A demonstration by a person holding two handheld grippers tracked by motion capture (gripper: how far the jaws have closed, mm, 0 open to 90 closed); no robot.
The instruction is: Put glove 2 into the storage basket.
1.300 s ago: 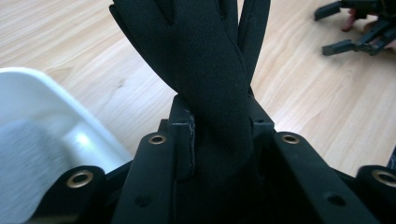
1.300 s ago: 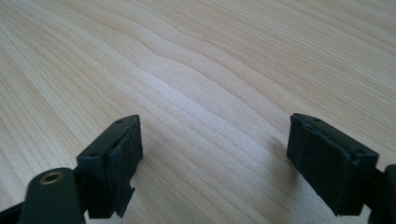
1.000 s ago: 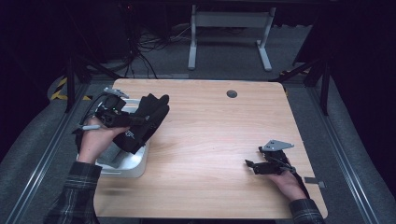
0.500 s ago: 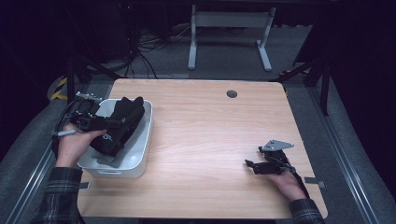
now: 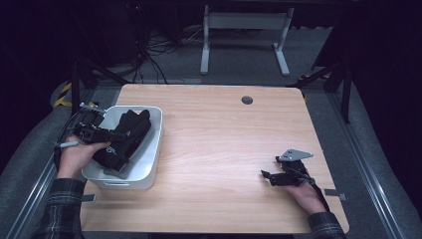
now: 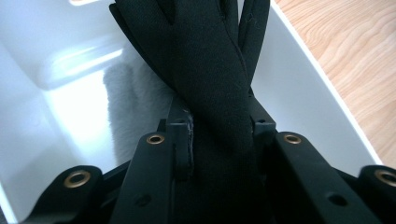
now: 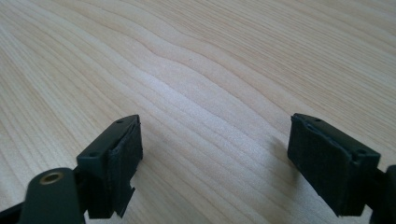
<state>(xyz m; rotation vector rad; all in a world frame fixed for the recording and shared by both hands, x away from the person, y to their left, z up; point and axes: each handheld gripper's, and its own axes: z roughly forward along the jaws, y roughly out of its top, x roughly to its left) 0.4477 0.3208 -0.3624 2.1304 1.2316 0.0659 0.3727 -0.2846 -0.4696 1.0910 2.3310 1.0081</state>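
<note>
A black glove [image 5: 127, 134] of thick fabric hangs into a white bin [image 5: 155, 142] at the table's left side. My left gripper [image 5: 110, 135] is shut on the glove. In the left gripper view the jaws [image 6: 217, 135] press the glove [image 6: 205, 56] from both sides, and its fingers point away over the bin's white wall [image 6: 289, 84]. A grey fuzzy cloth [image 6: 130, 102] lies in the bin below the glove. My right gripper [image 5: 267, 176] rests low on the wooden table [image 5: 224, 134] at the front right. Its jaws [image 7: 215, 154] stand open with bare wood between them.
A round dark grommet [image 5: 247, 100] sits in the table near the far edge. Beyond the table are a grey floor, cables and a white stand's legs [image 5: 244, 45]. Metal rails [image 5: 363, 169] run along both sides of the table.
My left hand has carried the glove to the left and down, from above the bin's right part into the bin. The right hand has kept still.
</note>
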